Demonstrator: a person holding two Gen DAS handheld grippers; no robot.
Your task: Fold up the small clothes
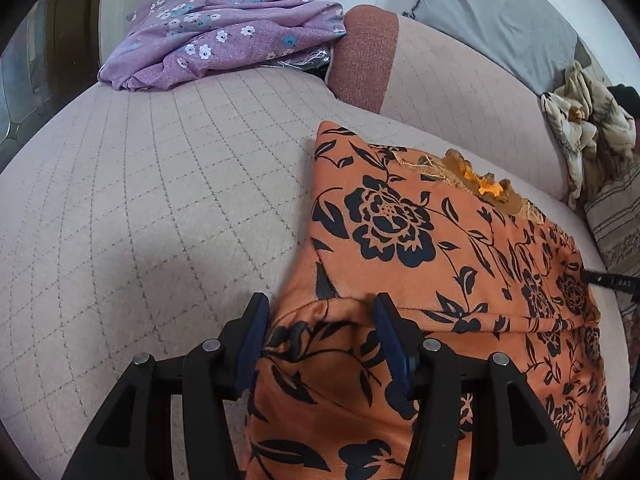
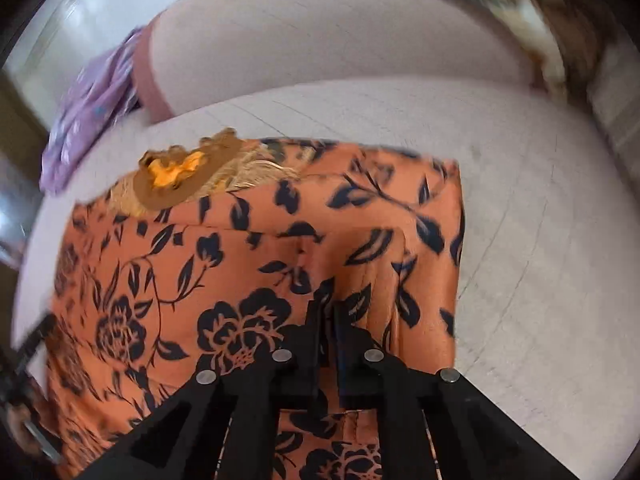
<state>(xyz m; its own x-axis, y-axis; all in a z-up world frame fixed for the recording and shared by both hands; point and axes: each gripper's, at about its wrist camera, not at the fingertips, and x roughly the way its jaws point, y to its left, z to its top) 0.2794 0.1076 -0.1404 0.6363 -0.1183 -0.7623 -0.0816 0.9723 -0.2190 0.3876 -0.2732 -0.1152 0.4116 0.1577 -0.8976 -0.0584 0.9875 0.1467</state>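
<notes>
An orange garment [image 1: 420,240] with black flowers lies folded on the quilted pale pink surface [image 1: 140,200], a gold embroidered neckline [image 1: 480,184] at its far edge. My left gripper [image 1: 322,306] stands open over the garment's near left corner, a folded edge lying between its blue pads without being pinched. In the right wrist view the same garment [image 2: 200,260] fills the middle, neckline [image 2: 180,176] at upper left. My right gripper [image 2: 326,308] is shut, its fingers together on a gathered pleat of the orange cloth near the right side.
A purple flowered cloth [image 1: 220,40] lies crumpled at the far left beside a rust-coloured cushion band [image 1: 364,56]. A grey pillow [image 1: 492,16] and a crumpled beige blanket [image 1: 588,128] sit at the far right. Bare quilted surface [image 2: 540,240] spreads right of the garment.
</notes>
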